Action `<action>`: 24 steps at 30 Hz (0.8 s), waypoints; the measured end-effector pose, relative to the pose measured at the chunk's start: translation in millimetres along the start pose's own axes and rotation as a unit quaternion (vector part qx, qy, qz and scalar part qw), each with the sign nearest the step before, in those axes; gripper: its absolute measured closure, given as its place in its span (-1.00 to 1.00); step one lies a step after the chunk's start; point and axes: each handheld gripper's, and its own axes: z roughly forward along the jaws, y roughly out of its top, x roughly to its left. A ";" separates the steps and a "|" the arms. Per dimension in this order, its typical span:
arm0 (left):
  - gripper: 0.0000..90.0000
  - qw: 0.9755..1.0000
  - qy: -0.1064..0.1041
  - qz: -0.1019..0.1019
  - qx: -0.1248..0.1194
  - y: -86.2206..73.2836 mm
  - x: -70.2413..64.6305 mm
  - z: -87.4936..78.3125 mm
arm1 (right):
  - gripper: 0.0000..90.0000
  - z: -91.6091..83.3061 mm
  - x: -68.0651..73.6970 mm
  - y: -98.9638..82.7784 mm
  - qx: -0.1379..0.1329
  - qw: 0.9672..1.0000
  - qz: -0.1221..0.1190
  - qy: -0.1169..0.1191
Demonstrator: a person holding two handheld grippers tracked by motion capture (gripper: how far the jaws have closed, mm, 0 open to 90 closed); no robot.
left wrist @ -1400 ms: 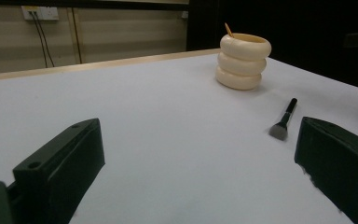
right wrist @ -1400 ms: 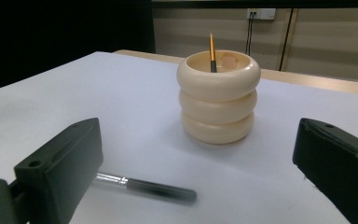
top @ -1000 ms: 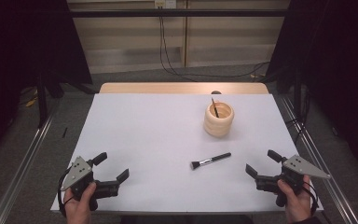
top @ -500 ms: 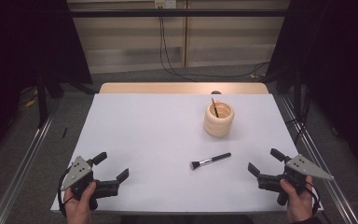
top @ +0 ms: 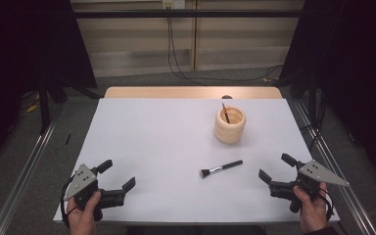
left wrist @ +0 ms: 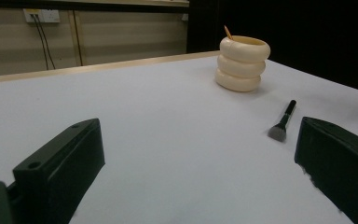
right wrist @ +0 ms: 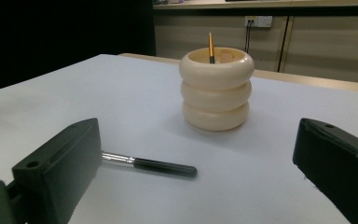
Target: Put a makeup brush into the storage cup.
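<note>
High view: right gripper (top: 275, 170) slightly nearer table edge than before

The table (top: 147, 147) has a smooth, matt white top with a pale wood edge. The cup (right wrist: 216, 88) looks like matt cream plastic. The brush (right wrist: 149, 164) has a shiny metal collar and a black, slightly glossy handle.
</note>
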 end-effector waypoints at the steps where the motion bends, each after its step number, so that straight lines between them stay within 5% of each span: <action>1: -0.97 1.000 0.002 0.003 0.001 0.0 -0.4 0.0 | -0.99 0.4 -0.6 1.2 0.001 1.000 -0.001 0.001; 24: -0.97 1.000 0.000 0.000 0.002 -0.1 0.2 2.1 | -1.00 36.9 -10.0 23.9 -0.003 0.999 -0.043 0.021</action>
